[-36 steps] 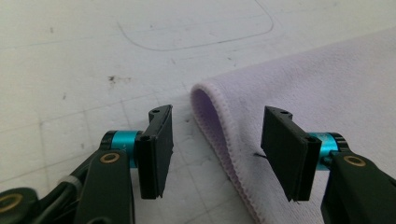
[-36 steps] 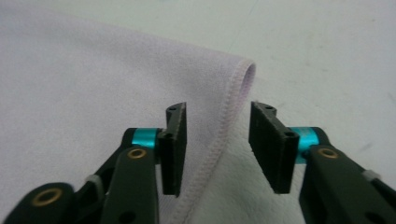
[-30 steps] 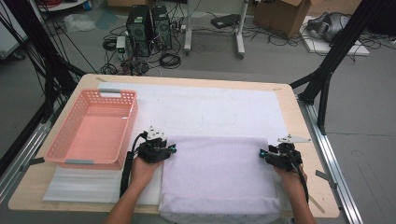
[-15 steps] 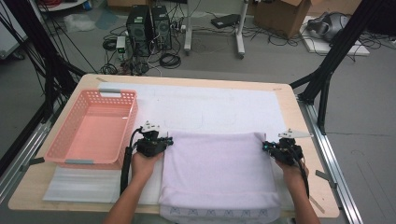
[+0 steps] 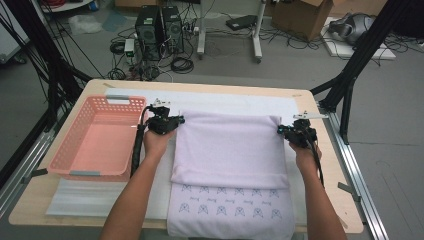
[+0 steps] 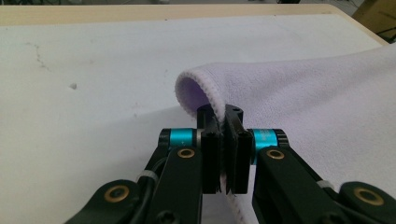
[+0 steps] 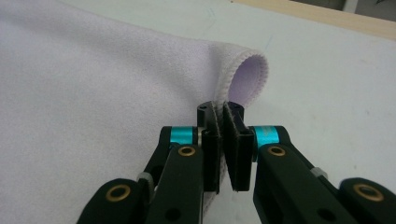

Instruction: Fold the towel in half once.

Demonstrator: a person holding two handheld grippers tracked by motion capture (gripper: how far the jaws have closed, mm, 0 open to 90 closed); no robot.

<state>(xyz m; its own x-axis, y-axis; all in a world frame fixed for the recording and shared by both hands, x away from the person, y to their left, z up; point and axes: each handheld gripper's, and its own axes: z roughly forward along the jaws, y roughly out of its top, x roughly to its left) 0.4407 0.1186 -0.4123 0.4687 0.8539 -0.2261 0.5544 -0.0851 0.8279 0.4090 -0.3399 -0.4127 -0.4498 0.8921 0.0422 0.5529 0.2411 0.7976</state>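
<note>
A lilac towel [image 5: 230, 150] lies across the white mat [image 5: 230, 102], folded over itself, with a printed strip [image 5: 230, 210] showing at the near edge. My left gripper [image 5: 172, 120] is shut on the towel's far left corner [image 6: 196, 86], its hem pinched between the jaws. My right gripper [image 5: 284, 130] is shut on the far right corner [image 7: 247, 74] in the same way. Both corners curl up beyond the jaws. The jaws of both grippers have just closed onto the towel's edge.
A pink plastic basket [image 5: 75, 165] stands empty at the table's left, close beside my left hand. Bare mat lies beyond the towel up to the wooden far edge [image 5: 200, 86]. Black frame legs [image 5: 350, 80] rise past the right side.
Both grippers have moved away from me toward the far edge, carrying the towel's corners. The towel has been folded over, and the printed strip at its near end has come into view.
</note>
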